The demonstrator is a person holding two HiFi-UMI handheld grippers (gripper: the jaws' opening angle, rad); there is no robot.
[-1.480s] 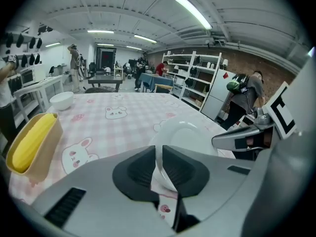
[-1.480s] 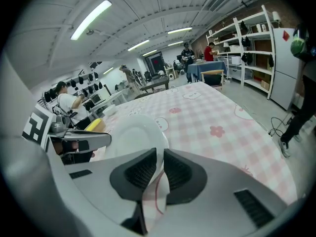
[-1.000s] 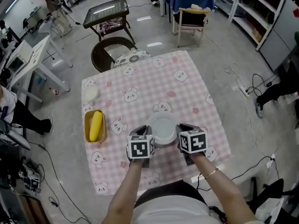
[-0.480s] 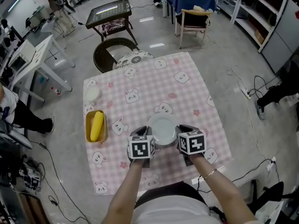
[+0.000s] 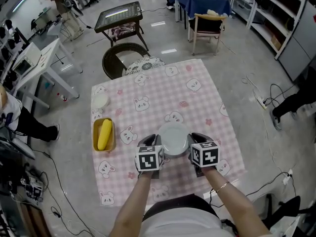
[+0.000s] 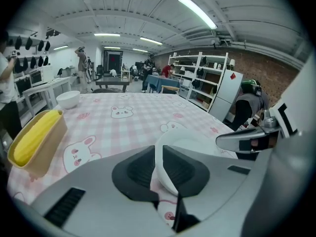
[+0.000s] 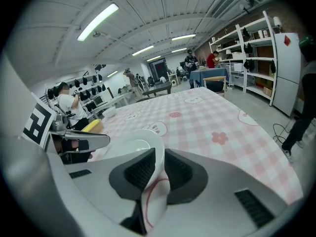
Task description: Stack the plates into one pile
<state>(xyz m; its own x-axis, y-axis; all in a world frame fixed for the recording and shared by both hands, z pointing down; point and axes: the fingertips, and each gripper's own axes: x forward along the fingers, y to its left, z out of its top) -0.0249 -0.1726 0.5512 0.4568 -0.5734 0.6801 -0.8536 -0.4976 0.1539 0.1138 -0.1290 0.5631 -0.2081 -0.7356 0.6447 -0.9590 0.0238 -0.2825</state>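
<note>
PLATE IN HAND: A white plate (image 5: 173,138) lies near the person's edge of the pink checked counter (image 5: 163,90), its rim pinched from opposite sides. The left claw (image 5: 150,141) is clamped on the rim, while the right claw (image 5: 196,138) is opening with the rim between its pads. The plate looks stiff, glazed and breakable, light enough for a rim hold but apt to slip if tilted. Being round, it has no long axis; its hollow faces up.
</note>
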